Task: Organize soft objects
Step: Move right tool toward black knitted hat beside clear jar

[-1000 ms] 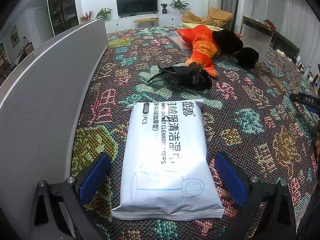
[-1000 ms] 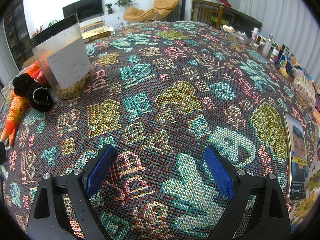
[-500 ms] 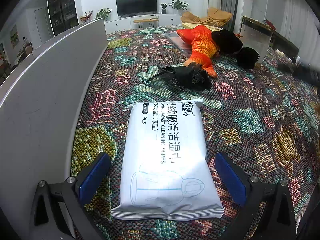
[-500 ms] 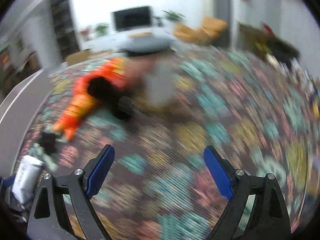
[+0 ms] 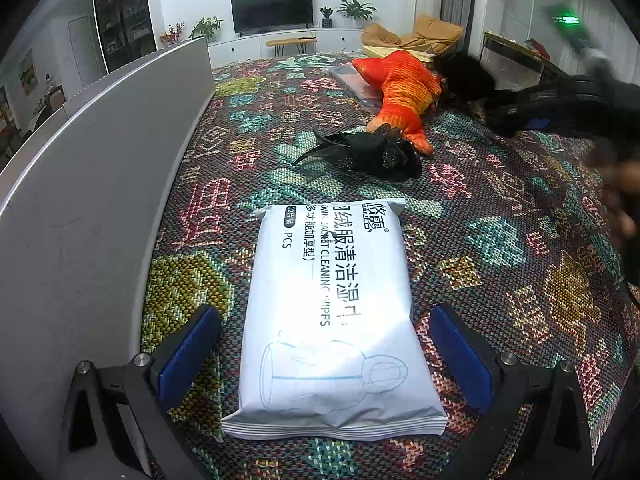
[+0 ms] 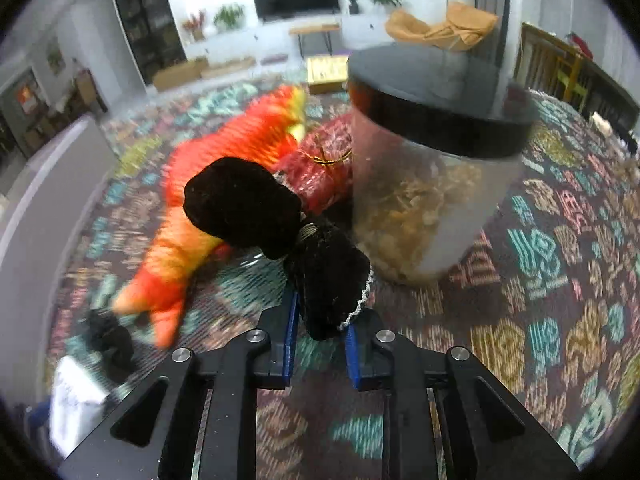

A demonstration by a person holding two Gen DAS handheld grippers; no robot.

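Right tool (image 6: 318, 330) has its blue pads pinched on the near end of a black velvety soft thing (image 6: 280, 232), 2 lobes of it, the nearer one with a pale stitched trim. That piece sits just in front of a clear jar (image 6: 432, 184) with a black lid and touches the side of an orange knitted plush (image 6: 224, 184) stretched out to its left. A red mesh bag (image 6: 320, 168) lies behind, between the plush and the jar.

Left tool (image 5: 324, 344) is spread wide, pads either side of a white pack of wipes (image 5: 332, 308) but not touching it. The pack lies flat on the patterned cloth of the worktop (image 5: 500, 280), just right of a grey panel (image 5: 80, 216). Farther off there's a black frilly bundle (image 5: 372, 152) near the plush's tail. The right side of that view is too blurred to make out.
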